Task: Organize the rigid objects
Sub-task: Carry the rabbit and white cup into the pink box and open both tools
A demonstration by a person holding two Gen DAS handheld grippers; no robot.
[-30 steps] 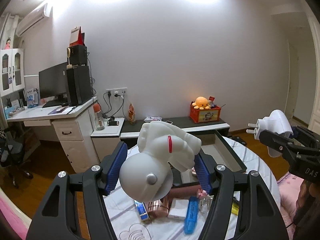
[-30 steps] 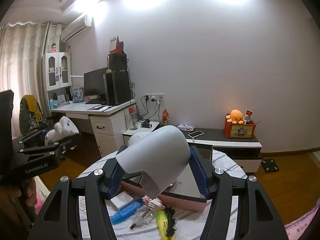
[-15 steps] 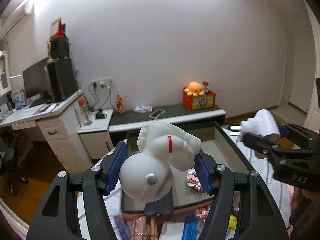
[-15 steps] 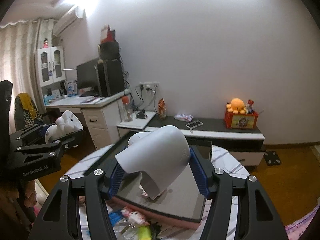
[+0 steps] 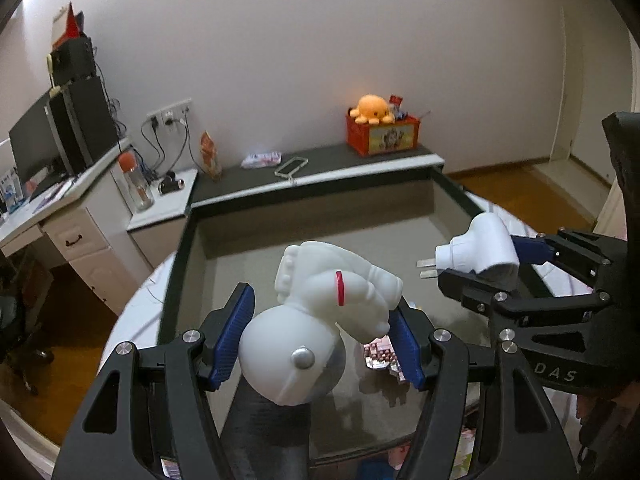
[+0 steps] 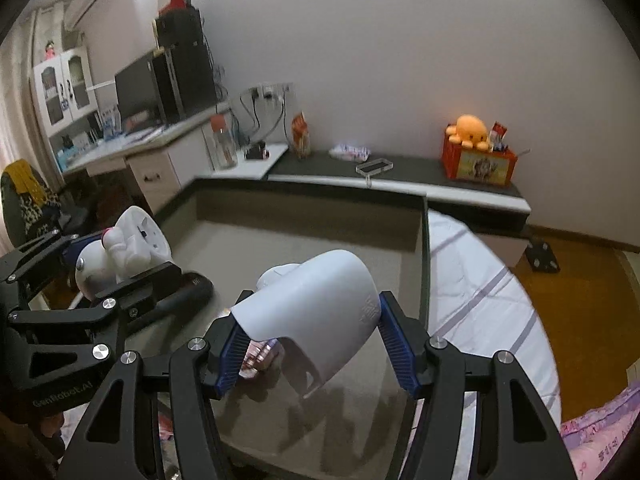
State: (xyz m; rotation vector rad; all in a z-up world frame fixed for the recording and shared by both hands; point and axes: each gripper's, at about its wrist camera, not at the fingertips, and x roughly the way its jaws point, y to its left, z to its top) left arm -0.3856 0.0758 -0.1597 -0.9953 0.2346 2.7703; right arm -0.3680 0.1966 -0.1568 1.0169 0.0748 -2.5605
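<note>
Grippers both carry loads over the open grey tray (image 5: 188, 248). Your left gripper (image 5: 316, 336) is clamped on the white astronaut figurine (image 5: 320, 312), helmet toward the camera, held above the tray floor. Your right gripper (image 6: 308, 344) grips the white plug adapter (image 6: 316, 312), prongs pointing left. A small pink brick toy (image 5: 380, 356) lies in the tray just below both.
</note>
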